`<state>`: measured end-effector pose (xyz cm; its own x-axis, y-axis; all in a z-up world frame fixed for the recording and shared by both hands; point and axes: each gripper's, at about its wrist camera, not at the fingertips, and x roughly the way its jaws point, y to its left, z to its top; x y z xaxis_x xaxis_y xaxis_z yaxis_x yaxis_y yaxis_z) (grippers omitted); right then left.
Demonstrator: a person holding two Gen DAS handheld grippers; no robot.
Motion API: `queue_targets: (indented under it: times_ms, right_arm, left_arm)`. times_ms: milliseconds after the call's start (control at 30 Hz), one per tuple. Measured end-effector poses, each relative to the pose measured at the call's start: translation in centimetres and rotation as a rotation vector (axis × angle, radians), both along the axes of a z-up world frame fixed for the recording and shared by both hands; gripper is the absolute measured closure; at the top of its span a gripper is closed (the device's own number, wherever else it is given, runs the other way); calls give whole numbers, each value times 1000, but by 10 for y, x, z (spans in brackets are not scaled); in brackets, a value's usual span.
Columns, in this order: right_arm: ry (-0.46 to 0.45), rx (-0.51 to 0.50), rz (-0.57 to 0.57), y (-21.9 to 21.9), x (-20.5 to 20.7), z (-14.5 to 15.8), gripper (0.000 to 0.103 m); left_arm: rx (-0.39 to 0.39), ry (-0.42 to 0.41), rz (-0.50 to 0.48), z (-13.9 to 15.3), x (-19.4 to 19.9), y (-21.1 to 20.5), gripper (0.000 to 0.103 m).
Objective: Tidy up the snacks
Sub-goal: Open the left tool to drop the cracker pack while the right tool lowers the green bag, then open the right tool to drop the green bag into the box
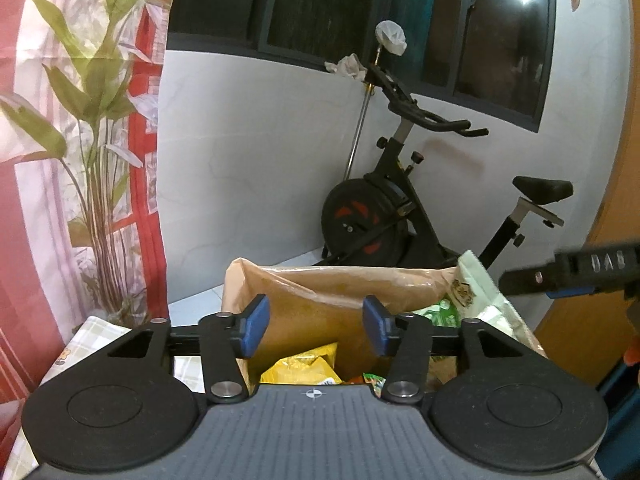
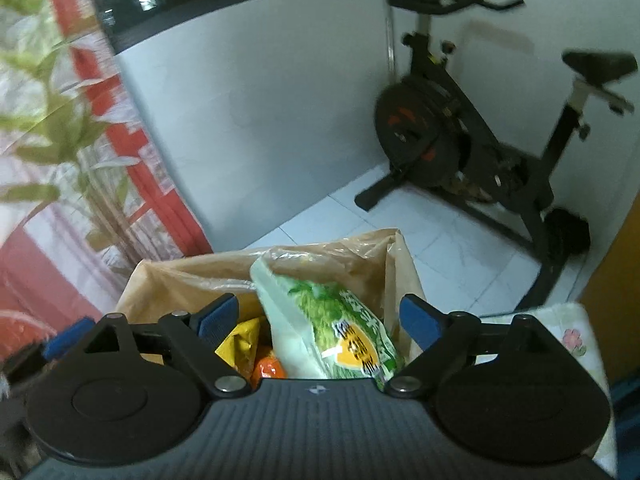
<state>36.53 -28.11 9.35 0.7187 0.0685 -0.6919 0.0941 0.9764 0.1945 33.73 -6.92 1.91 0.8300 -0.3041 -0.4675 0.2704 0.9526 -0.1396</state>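
Note:
A brown paper bag (image 1: 320, 300) stands open in front of both grippers; it also shows in the right wrist view (image 2: 192, 276). Inside lie a yellow snack packet (image 1: 304, 366), also seen in the right wrist view (image 2: 240, 342), an orange packet (image 2: 268, 366), and a tall green-and-white snack bag (image 2: 332, 320) that leans at the bag's right side (image 1: 476, 288). My left gripper (image 1: 316, 326) is open and empty above the bag's mouth. My right gripper (image 2: 320, 320) is open, its blue pads on either side of the green-and-white bag without touching it.
An exercise bike (image 1: 400, 200) stands on the white tiled floor (image 2: 440, 232) behind the bag. A red and floral curtain (image 1: 80, 140) hangs at the left. A checked tablecloth (image 1: 92, 332) covers the surface under the bag. An orange door (image 1: 600, 300) is at the right.

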Motion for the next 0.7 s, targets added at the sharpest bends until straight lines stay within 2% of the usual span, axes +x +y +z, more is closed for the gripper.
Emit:
queue_targets:
  times_ms: [133, 267, 433, 600, 700]
  right_arm:
    - [-66, -45, 70, 7, -34, 0, 13]
    - [-177, -99, 146, 14, -77, -6, 13]
    - [-328, -137, 250, 19, -134, -23, 13]
    - [-379, -133, 293, 23, -177, -56, 13]
    - [-370, -121, 309, 27, -195, -83, 13]
  left_arm:
    - [-3, -11, -5, 5, -25, 10, 37]
    - [-13, -18, -13, 1, -57, 26, 36]
    - [-3, 11, -10, -23, -94, 43, 36]
    - [-7, 78, 11, -57, -117, 55, 36]
    - [0, 109, 25, -77, -124, 57, 36]
